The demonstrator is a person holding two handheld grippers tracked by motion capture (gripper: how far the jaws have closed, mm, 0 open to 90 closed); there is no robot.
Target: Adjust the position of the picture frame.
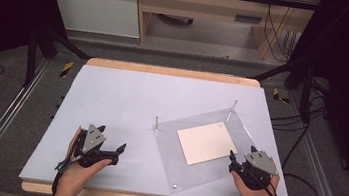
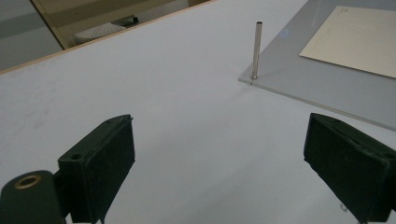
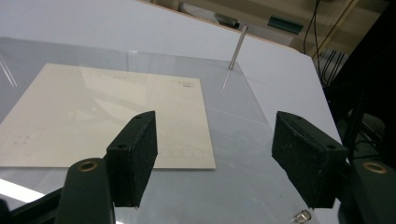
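A clear acrylic plate [image 1: 172, 150] lies askew on the right half of the table, with a cream card [image 1: 206, 142] on it. Thin metal pins stand at its left corner [image 1: 157, 122] and far corner [image 1: 234, 105]. My left gripper [image 1: 113, 138] rests on the bare table left of the plate, open with nothing between its jaws; in the left gripper view it [image 2: 219, 126] faces the left pin [image 2: 256, 49] and the card [image 2: 355, 39]. My right gripper [image 1: 243, 153] stands open over the plate's right corner; in the right gripper view it [image 3: 215, 119] brackets the card's edge [image 3: 102, 116] without touching it.
The pale grey table top [image 1: 122, 96] has a wooden rim. A short metal stub [image 1: 173, 184] sits at the plate's near corner. Black frame posts and cables [image 1: 303, 144] stand off the right side. A wooden bench [image 1: 198, 10] is beyond the far edge.
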